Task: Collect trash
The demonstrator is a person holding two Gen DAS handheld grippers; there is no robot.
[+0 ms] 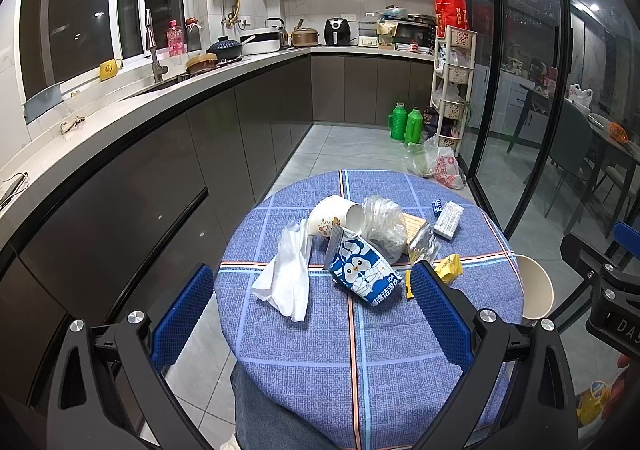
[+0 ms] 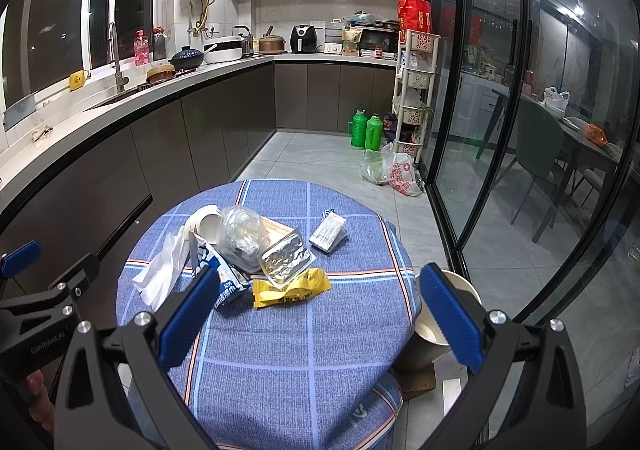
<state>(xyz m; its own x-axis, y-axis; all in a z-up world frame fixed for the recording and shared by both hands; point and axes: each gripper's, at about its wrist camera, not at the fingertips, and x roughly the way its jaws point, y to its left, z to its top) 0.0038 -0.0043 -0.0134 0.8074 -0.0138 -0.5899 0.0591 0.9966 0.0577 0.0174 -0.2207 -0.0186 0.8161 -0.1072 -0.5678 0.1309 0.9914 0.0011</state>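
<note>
Trash lies piled on a round table with a blue plaid cloth [image 1: 360,362] [image 2: 288,362]: a white tissue [image 1: 286,278] [image 2: 160,270], a tipped paper cup [image 1: 334,215] [image 2: 204,223], a blue penguin packet [image 1: 366,274] [image 2: 218,270], a crumpled clear bag [image 1: 384,226] [image 2: 242,236], a foil tray [image 1: 422,246] [image 2: 286,258], a yellow wrapper [image 1: 450,268] [image 2: 290,288] and a white box [image 1: 448,219] [image 2: 329,232]. My left gripper [image 1: 312,310] and right gripper [image 2: 318,314] hover open above the table's near side, holding nothing.
A beige bin [image 1: 534,290] [image 2: 444,314] stands at the table's right edge. Plastic bags [image 2: 394,169] and green flasks [image 2: 366,129] sit on the tiled floor by a shelf rack [image 2: 414,89]. Kitchen counter [image 1: 120,113] runs along the left, glass door [image 2: 480,129] on the right.
</note>
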